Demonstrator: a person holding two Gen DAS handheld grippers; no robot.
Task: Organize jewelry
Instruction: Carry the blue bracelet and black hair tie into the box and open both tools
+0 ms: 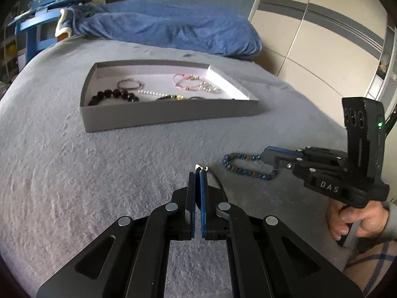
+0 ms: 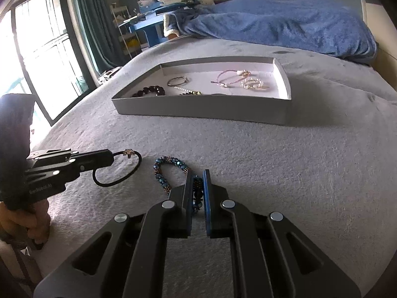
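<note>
A grey shallow box (image 1: 171, 118) (image 2: 198, 110) on the bed holds several bracelets, among them a black bead one (image 1: 113, 96) and a pink one (image 1: 184, 82). My left gripper (image 1: 197, 172) (image 2: 110, 157) is shut on a black cord bracelet (image 2: 119, 177) with a small metal charm (image 1: 201, 167), low over the blanket. My right gripper (image 2: 197, 173) (image 1: 269, 157) is shut on a blue and bronze beaded bracelet (image 1: 244, 167) (image 2: 165, 171) that lies on the blanket to the right of the cord.
The bed is covered by a grey fleece blanket (image 1: 74, 173). A blue duvet (image 1: 173, 27) is bunched behind the box. A wardrobe (image 1: 322, 37) stands to the right, a blue desk (image 2: 151, 22) and window (image 2: 47, 49) to the left.
</note>
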